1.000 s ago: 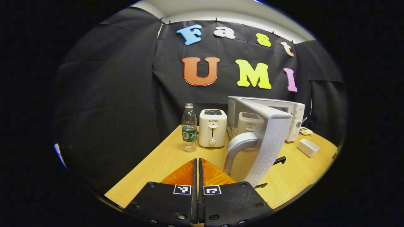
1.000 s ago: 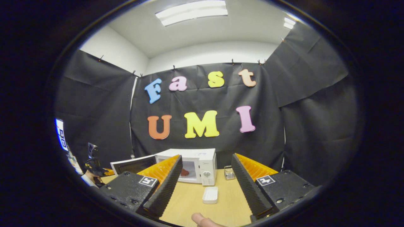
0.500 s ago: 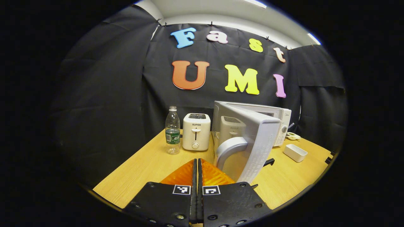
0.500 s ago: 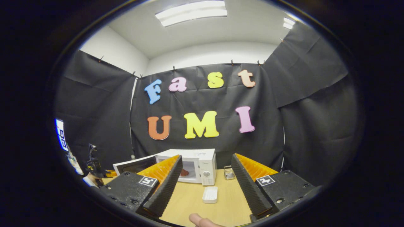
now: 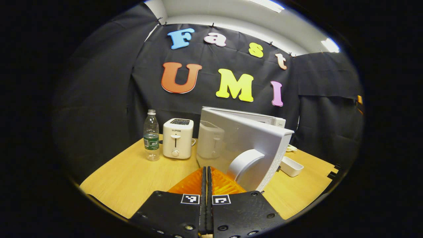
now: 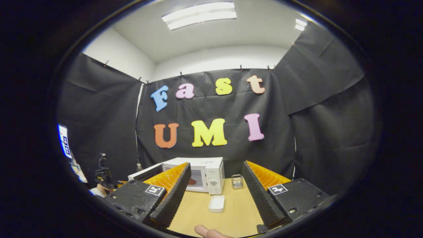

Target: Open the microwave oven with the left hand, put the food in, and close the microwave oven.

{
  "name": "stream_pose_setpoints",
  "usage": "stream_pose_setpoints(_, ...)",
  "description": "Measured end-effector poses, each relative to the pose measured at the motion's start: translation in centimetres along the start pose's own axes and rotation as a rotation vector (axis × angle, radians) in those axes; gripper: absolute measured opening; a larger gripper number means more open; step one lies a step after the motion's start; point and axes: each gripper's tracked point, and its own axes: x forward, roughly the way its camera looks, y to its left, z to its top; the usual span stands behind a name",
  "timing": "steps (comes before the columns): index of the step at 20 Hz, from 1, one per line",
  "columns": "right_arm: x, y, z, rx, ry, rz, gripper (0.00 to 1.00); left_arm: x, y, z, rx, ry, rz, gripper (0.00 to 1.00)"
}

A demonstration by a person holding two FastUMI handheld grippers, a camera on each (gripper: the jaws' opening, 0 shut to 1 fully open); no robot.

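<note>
left gripper view: left gripper (image 5: pixel 206 172) fingers pressed together, empty, just short of the half-open microwave door (image 5: pixel 243 145). food (image 6: pixel 191 181) sits inside the microwave (image 6: pixel 201 173) on the desk (image 6: pixel 228 215). right gripper (image 6: pixel 214 185) spread wide, empty. risk: an off-centre push slips past the handle (image 5: pixel 244 163), leaving the door unlatched.

I am working in a staged recording booth set up as a mock kitchen, not a real home. Black cloth (image 6: pixel 324 132) pinned by clips hangs all round as walls, with plain white room wall (image 6: pixel 115 61) and a ceiling strip light (image 6: pixel 200 15) above it at the top of the right gripper view. On a light wooden desk (image 5: pixel 132 178) stand a white microwave oven (image 6: pixel 206 173), a white two-slot toaster (image 5: pixel 177 138) and a clear plastic water bottle (image 5: pixel 151 135), lower centre.
</note>
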Motion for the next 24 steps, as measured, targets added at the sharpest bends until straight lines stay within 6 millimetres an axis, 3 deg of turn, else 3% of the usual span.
stream_pose_setpoints(7, -0.7, -2.1, 0.7, -0.018, -0.027, -0.036, 0.99, 3.1, -5.1, -0.7, 0.012, 0.018, -0.047, 0.00)
stream_pose_setpoints(8, -0.7, -2.4, 0.9, -0.022, -0.034, -0.041, 0.99, 3.6, -6.0, -0.6, 0.017, 0.013, -0.056, 0.12)
stream_pose_setpoints(9, -0.6, -2.4, 1.0, -0.024, -0.039, -0.042, 0.99, 4.1, -6.8, -0.5, 0.022, 0.007, -0.065, 0.00)
stream_pose_setpoints(13, -0.7, -2.5, 1.1, 0.025, -0.040, -0.023, 0.99, 6.6, -10.4, -0.1, 0.040, -0.005, -0.128, 0.00)
stream_pose_setpoints(14, -0.5, -2.6, 1.1, 0.025, -0.039, -0.017, 0.98, 7.2, -11.2, 0.0, 0.046, -0.006, -0.146, 0.12)
stream_pose_setpoints(15, -0.3, -2.7, 1.2, 0.023, -0.041, -0.012, 0.98, 8.0, -11.9, 0.2, 0.056, -0.004, -0.157, 0.00)
stream_pose_setpoints(20, 1.5, -4.2, 1.3, 0.001, -0.049, -0.035, 0.99, 11.5, -14.7, 0.1, 0.076, 0.015, -0.198, 0.00)
stream_pose_setpoints(24, 3.7, -5.8, 0.4, -0.002, -0.021, -0.049, 0.98, 14.2, -16.2, 0.3, 0.072, 0.021, -0.211, 0.00)
